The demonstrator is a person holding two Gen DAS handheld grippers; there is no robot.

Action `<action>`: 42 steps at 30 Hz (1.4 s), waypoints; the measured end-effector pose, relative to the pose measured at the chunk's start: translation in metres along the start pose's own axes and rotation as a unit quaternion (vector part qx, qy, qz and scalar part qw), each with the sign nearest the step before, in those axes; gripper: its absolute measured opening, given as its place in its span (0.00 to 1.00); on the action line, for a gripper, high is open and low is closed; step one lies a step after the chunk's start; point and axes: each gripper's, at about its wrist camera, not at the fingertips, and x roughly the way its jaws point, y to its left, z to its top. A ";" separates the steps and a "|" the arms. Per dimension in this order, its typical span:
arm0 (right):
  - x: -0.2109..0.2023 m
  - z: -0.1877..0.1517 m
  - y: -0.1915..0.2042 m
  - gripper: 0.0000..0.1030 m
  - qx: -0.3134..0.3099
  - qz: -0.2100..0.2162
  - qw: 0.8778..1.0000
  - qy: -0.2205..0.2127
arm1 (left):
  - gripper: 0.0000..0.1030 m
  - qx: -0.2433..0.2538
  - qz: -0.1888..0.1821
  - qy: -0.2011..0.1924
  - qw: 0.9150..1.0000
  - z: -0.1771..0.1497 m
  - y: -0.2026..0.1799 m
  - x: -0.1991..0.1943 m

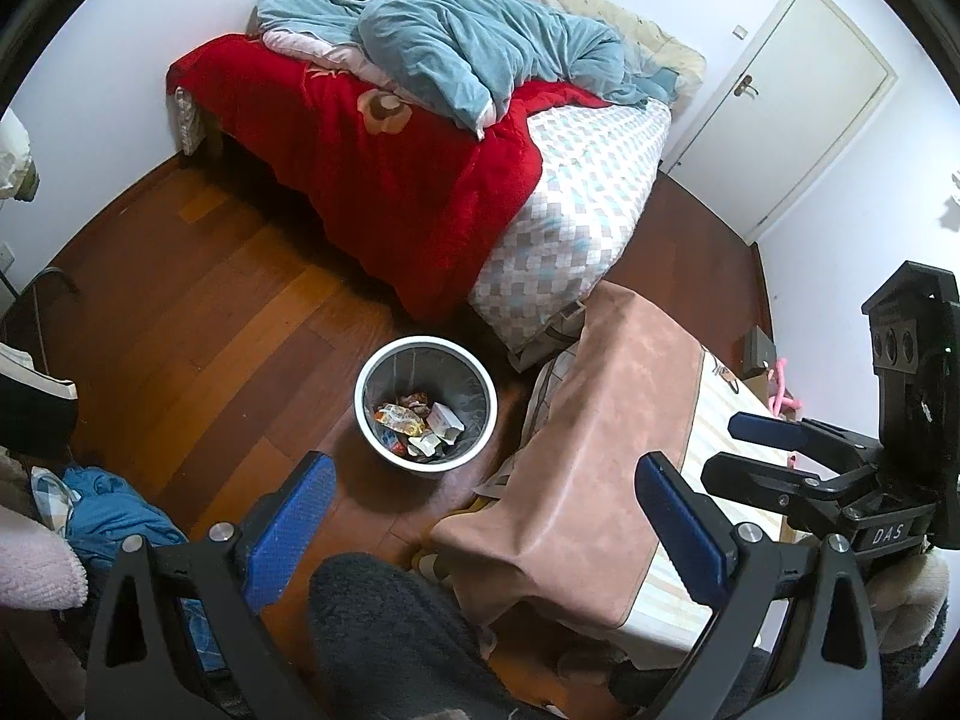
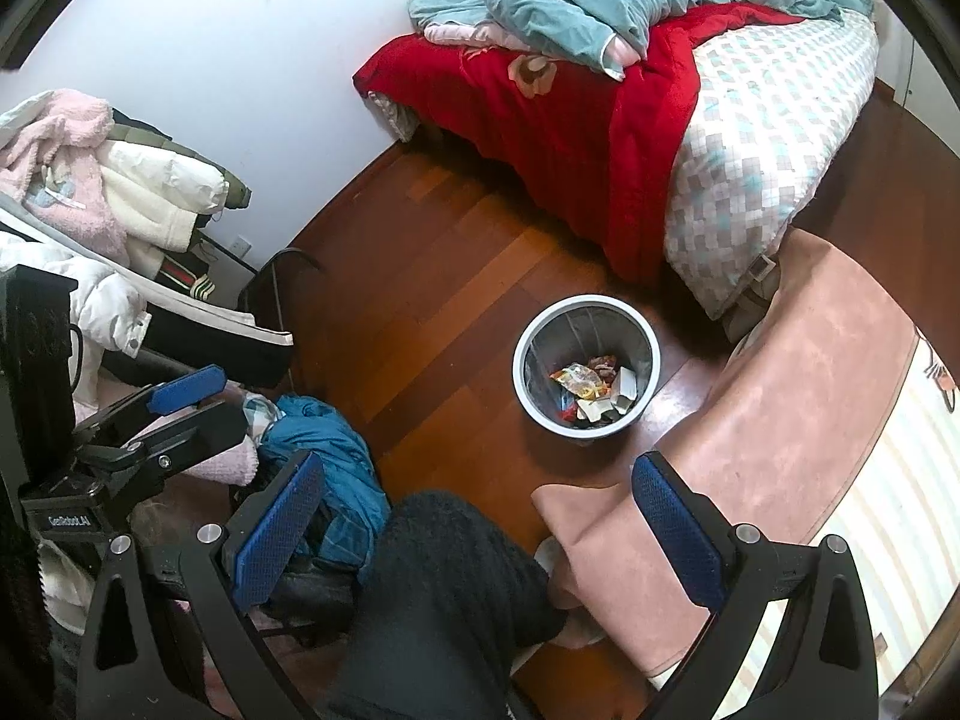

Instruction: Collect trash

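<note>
- Nearest in the left wrist view, the left gripper (image 1: pixel 486 531) is held above the floor with its two blue-padded fingers (image 1: pixel 291 525) spread wide and nothing between them.
- Nearest in the right wrist view, the right gripper (image 2: pixel 480 531) is likewise spread wide and holds nothing; its blue pads (image 2: pixel 678 531) frame a dark fuzzy trouser leg (image 2: pixel 444 600) below.
- Each gripper also shows in the other's camera: the right one at the right edge of the left view, the left one at the left edge of the right view.
- Just beyond the fingers, to the right, a pinkish-tan cloth (image 1: pixel 600 474) drapes over a low surface with a pale striped cover (image 2: pixel 888 480).
- To the left, a crumpled blue garment (image 2: pixel 336 468) lies on the floor near a heap of pink, white and dark clothes (image 2: pixel 120 204).
- Further out, the trash bin (image 1: pixel 426 354), round and white-rimmed with a dark liner, stands upright on the wooden floor (image 1: pixel 198 324), well apart from both grippers.
- The trash (image 1: pixel 417 420) lies at the bottom of the bin: crumpled wrappers and small paper or card pieces.
- Behind the bin stands a bed (image 1: pixel 576 222) with a checked sheet, a red blanket (image 1: pixel 384 180) hanging over its side, and a rumpled teal duvet (image 1: pixel 468 54) on top.
- Farthest, a white door (image 1: pixel 798 96) is set in the white wall.
</note>
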 end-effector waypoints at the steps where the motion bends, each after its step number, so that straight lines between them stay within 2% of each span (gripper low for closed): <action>1: 0.000 0.000 0.000 1.00 0.000 0.000 1.000 0.000 | 0.99 -0.001 0.001 0.000 1.000 0.000 0.000 0.000; 17: 0.003 -0.011 -0.008 1.00 0.002 0.001 1.000 0.005 | 0.99 -0.002 0.001 0.008 1.000 -0.005 -0.001 0.004; 42: 0.006 -0.008 -0.005 1.00 0.006 0.003 1.000 0.008 | 1.00 -0.002 0.002 0.010 1.000 -0.007 -0.001 0.004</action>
